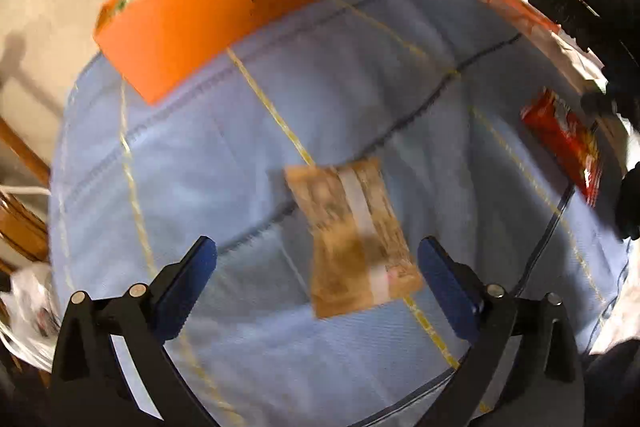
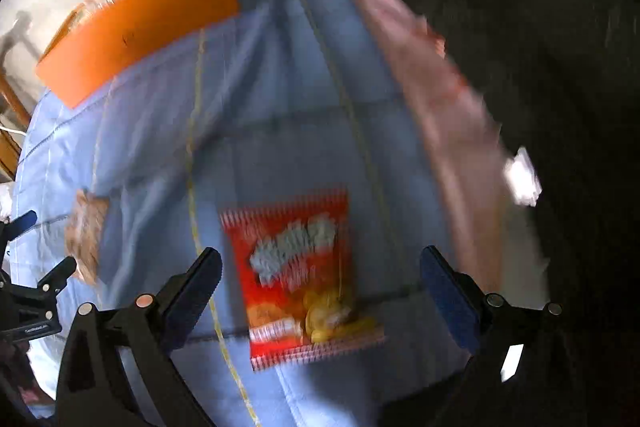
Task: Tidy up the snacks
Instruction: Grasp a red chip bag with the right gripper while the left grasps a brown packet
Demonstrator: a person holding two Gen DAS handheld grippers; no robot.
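A brown snack packet [image 1: 354, 237] with a pale stripe lies flat on the blue quilted cloth [image 1: 200, 155]. My left gripper [image 1: 318, 259] is open above it, its jaws either side of the packet, not touching. A red snack bag [image 2: 300, 275] lies on the same cloth. My right gripper [image 2: 322, 267] is open above it, jaws wide apart. The red bag also shows at the right edge of the left wrist view [image 1: 564, 143]. The brown packet shows at the left of the right wrist view [image 2: 86, 235]. An orange bin [image 1: 224, 3] holding wrapped snacks stands at the far left corner.
The orange bin also shows in the right wrist view [image 2: 136, 19]. A pinkish cloth [image 2: 432, 87] runs along the right side of the surface. Wooden chair parts [image 1: 20, 187] stand off the left edge. My left gripper's body [image 2: 28, 299] shows at the right view's left edge.
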